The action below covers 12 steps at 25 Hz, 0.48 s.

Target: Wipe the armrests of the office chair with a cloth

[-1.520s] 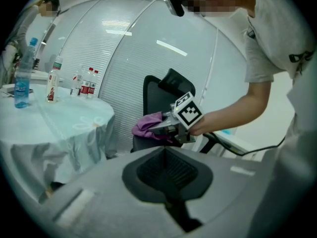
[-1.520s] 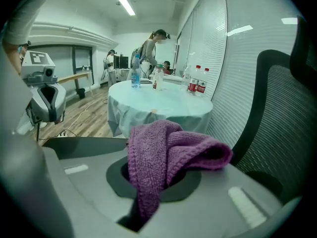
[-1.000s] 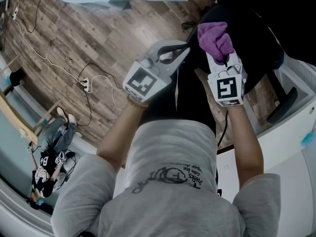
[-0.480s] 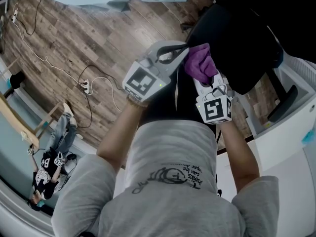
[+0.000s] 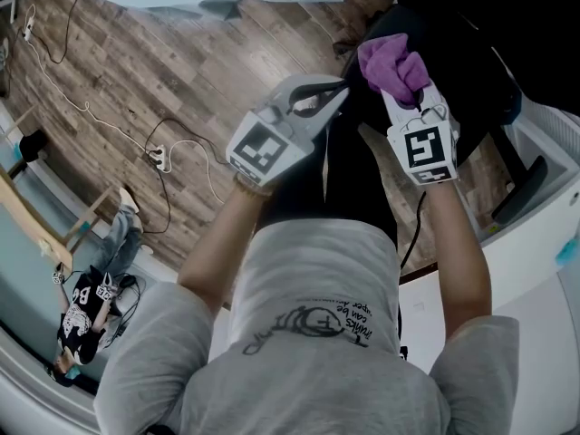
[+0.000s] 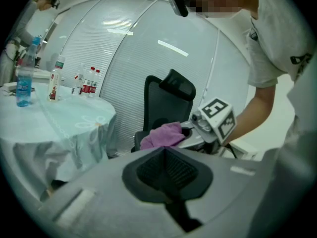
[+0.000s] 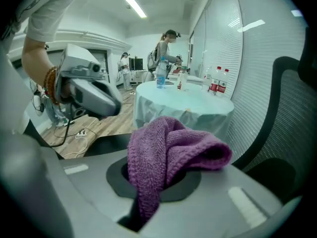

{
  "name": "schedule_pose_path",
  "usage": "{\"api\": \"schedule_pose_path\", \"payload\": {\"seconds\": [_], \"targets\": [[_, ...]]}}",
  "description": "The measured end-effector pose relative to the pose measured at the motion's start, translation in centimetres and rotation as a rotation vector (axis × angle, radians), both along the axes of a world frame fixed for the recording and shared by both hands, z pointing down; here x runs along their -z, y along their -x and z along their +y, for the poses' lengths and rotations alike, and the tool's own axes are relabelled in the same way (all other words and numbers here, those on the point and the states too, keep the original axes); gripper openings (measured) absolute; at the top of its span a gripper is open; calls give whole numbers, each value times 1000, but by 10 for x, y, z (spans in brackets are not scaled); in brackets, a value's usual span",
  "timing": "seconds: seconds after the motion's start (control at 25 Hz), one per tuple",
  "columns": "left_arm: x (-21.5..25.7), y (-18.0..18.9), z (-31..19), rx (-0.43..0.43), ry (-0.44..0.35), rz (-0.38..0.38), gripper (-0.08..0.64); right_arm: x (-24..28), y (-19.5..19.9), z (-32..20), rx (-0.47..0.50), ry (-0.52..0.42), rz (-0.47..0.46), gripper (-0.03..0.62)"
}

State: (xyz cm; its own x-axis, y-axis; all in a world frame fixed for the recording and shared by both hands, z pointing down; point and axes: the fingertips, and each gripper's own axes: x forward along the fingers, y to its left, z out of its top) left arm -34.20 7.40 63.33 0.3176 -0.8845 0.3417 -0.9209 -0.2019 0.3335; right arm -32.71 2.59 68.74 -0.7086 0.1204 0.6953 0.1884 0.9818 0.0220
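Forward again from half a second ago, the right gripper (image 5: 412, 107) clamps the crumpled purple knitted cloth (image 5: 391, 66) over the black mesh office chair (image 5: 471, 53); the left gripper (image 5: 337, 89) hovers beside, jaws closed, empty

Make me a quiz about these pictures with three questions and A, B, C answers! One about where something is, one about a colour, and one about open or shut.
1. Where is the cloth?
A. in a bucket
B. in the right tongs
C. on a shelf

2. What colour is the cloth?
A. purple
B. yellow
C. white

3. How are the left tongs?
A. wide open
B. shut on a sponge
C. shut, with nothing in them

Answers:
1 B: the right gripper view shows the tongs pinching the cloth.
2 A: the cloth is purple in every view.
3 C: the left gripper view shows the pads together and bare.
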Motion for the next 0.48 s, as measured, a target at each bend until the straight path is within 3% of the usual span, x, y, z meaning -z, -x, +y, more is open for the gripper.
{"api": "schedule_pose_path", "payload": {"seconds": [0.16,0.48], "targets": [[3,-2,1,9,-4,11,0,-1,15,-43,-59,6,-5,29],[5,-5,4,2,0,-4,0,-5,36,-109,-105,-79,22,29]]}}
